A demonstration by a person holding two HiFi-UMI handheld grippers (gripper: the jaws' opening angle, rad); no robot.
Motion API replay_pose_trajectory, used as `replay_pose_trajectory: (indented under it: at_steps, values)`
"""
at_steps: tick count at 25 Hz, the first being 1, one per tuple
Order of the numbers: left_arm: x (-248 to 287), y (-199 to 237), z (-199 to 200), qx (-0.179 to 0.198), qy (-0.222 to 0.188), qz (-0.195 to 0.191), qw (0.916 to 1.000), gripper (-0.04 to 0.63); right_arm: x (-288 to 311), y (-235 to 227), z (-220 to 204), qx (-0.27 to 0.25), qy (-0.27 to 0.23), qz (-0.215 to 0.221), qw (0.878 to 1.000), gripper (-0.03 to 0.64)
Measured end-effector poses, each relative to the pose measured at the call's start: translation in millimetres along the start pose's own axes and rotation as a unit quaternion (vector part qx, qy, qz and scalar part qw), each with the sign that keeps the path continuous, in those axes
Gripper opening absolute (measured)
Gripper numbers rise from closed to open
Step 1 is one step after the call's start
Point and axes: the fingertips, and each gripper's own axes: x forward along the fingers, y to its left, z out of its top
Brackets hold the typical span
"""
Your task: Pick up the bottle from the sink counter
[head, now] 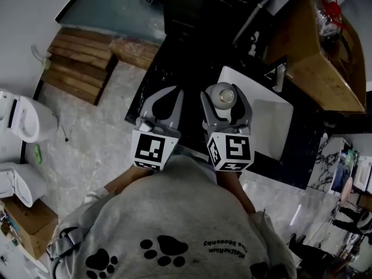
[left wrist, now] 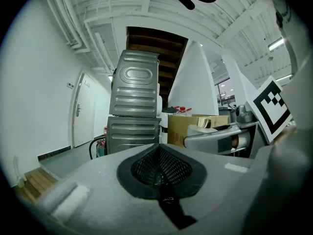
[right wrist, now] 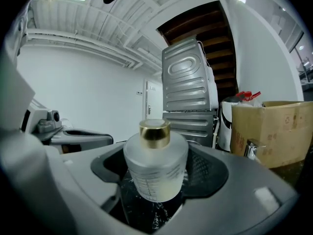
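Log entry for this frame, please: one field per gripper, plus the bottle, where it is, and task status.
left gripper: jaws together, nothing between them
right gripper: jaws shut on the bottle
bottle: frosted body, gold cap, upright between the jaws
location: over the black counter, at the edge of the white sink
task status: bottle grasped; cannot tell whether it is lifted clear of the counter

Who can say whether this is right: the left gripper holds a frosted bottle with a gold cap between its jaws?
Wrong gripper: the right gripper holds the frosted bottle with the gold cap between its jaws, as the right gripper view shows. The left gripper is shut on nothing.
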Motion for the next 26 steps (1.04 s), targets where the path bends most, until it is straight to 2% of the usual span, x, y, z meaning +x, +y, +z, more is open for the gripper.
replay_pose_trajectory:
  at_steps: [14, 26]
  values:
    - [-6, -10, -12, 0.011, 0.008, 0.003, 0.9999, -0.002, -8, 8, -18, 0.010, 0.014, 0.028, 0.999, 0.334]
    - [-7, -16, -16, 0.008, 0.011, -0.012, 0.9998, -0.002, -11, 8, -23, 0.012, 0.020, 0.028, 0.999, 0.334]
